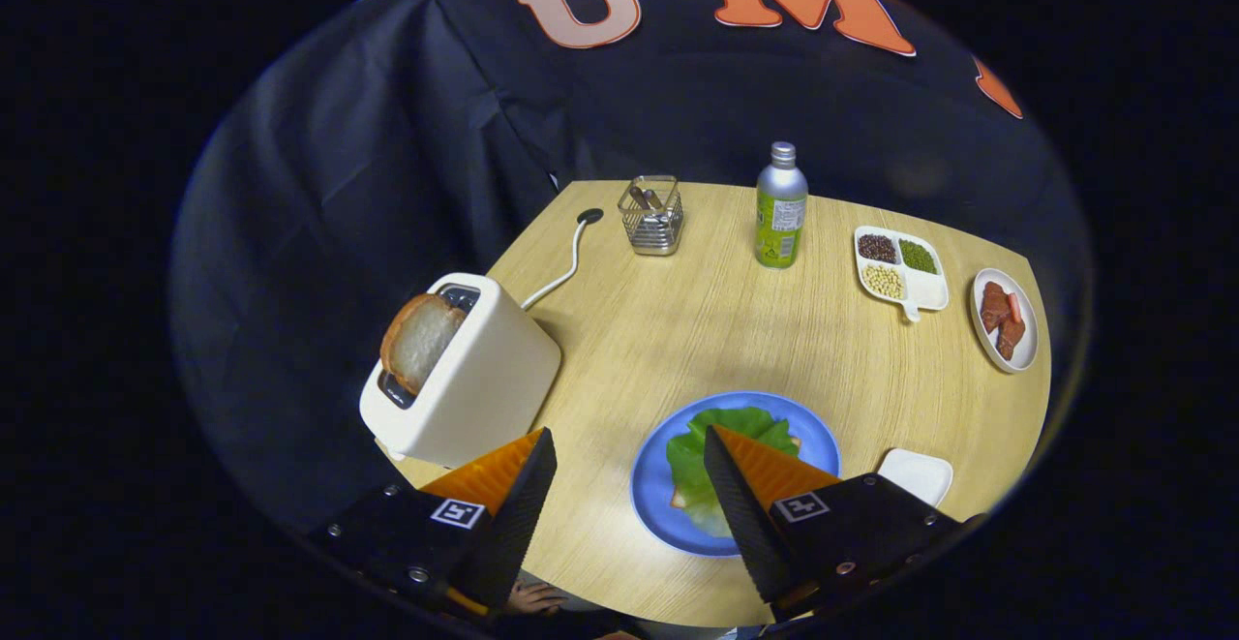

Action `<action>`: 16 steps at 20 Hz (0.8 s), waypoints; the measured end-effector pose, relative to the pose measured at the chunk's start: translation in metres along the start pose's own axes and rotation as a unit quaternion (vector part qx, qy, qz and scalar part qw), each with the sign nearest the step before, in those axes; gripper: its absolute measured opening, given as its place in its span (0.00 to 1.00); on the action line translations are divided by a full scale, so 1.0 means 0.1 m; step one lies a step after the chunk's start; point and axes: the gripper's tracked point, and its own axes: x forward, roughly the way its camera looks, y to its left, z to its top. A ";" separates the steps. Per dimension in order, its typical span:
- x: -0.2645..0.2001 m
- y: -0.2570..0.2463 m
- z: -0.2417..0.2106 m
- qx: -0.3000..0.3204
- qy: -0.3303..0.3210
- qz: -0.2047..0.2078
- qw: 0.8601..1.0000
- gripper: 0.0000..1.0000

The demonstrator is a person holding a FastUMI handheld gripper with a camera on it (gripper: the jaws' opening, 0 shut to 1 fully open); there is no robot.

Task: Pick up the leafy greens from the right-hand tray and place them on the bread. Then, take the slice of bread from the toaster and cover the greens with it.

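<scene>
Gripper view, looking down on a round wooden table [736,330]. The gripper [629,456] hangs above the near edge with its fingers spread wide and holding nothing; bare table shows between them.

Just ahead of the right finger, at about 1 o'clock from the gripper, a blue plate [658,485] carries the leafy greens [721,427], which lie on a slice of bread [680,497] that peeks out at the plate's near-left side. The right finger overlaps part of the greens in this view.

At 10 o'clock from the gripper, beside the left finger, stands a cream toaster [484,379] with a second slice of bread [418,340] sticking up out of its slot. A white cord [561,272] runs from the toaster to a dark plug [589,217] at 12 o'clock.

Beyond, at the far side of the table: a wire basket [652,216], a metal bottle [780,206] with a green label, a white divided dish [900,267] of beans and seeds, and a small plate of meat slices [1005,319] at 2 o'clock.

A small white tray [918,473] sits at 3 o'clock, just beyond the right finger
</scene>
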 end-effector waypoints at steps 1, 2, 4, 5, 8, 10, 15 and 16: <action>0.00 0.07 0.08 -0.001 -0.003 -0.002 1.000 0.93; 0.00 0.16 0.16 0.000 -0.007 0.002 1.000 0.94; 0.01 0.40 0.27 0.005 -0.006 0.018 1.000 0.94; 0.01 0.51 0.33 0.004 -0.004 0.023 1.000 0.94; 0.03 0.84 0.46 -0.003 0.003 0.035 0.999 0.94; 0.07 1.08 0.50 -0.007 0.013 0.050 0.999 0.94; 0.27 1.52 0.58 -0.035 0.029 0.048 0.998 0.94; 0.31 1.57 0.60 -0.039 0.031 0.042 0.998 0.93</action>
